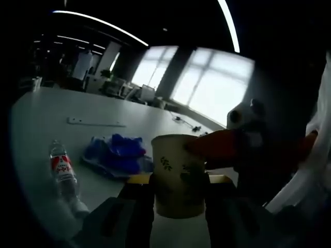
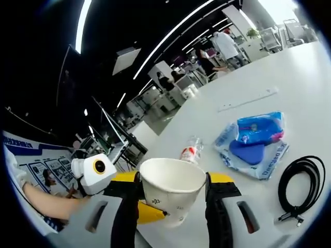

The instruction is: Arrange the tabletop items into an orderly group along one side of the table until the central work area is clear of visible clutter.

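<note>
Your right gripper [image 2: 173, 201] has its jaws clamped on the paper cup [image 2: 172, 188], held above the white bench [image 2: 310, 88]. Your left gripper [image 1: 178, 199] also flanks that cup [image 1: 178, 175]; in the dim view its jaws seem to press it. On the bench lie a water bottle [image 2: 191, 151], blue packets [image 2: 253, 139] and a coiled black cable [image 2: 301, 187].
</note>
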A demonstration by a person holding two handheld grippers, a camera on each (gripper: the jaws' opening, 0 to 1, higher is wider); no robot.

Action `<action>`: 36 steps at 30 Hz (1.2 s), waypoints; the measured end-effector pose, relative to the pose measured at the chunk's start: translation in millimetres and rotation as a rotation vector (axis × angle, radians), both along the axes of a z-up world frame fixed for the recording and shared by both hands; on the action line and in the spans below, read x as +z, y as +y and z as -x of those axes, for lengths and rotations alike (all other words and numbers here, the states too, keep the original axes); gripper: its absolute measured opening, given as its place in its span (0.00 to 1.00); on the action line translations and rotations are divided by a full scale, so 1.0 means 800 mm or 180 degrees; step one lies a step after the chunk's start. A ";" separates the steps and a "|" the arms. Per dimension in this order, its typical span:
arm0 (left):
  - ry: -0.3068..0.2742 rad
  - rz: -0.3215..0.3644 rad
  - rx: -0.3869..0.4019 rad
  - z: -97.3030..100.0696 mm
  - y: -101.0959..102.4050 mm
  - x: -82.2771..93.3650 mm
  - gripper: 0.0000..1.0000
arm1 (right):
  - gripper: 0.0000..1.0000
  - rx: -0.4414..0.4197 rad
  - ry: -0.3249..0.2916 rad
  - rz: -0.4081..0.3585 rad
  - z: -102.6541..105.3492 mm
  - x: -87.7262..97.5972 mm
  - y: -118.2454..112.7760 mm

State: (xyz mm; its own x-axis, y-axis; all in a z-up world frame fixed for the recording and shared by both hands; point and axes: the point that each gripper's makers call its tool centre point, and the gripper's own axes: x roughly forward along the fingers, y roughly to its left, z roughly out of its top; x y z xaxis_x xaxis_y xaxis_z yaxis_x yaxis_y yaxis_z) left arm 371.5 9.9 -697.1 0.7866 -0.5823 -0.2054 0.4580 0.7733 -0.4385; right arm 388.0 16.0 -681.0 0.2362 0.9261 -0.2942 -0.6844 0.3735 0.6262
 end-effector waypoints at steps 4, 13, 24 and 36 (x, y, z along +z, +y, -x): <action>0.0032 -0.0132 -0.0034 0.005 -0.001 -0.004 0.35 | 0.44 0.0129 -0.0227 0.0163 0.008 0.000 0.001; 0.0082 -0.0459 -0.0041 0.010 0.000 -0.013 0.36 | 0.41 0.0435 -0.0974 0.0554 0.021 -0.002 0.005; 0.0051 -0.0890 -0.0067 0.012 0.008 -0.018 0.37 | 0.39 0.0779 -0.1769 0.0937 0.036 -0.002 0.012; 0.0094 -0.0972 0.0029 0.017 0.015 -0.022 0.37 | 0.38 0.0741 -0.1754 0.0891 0.036 -0.004 0.014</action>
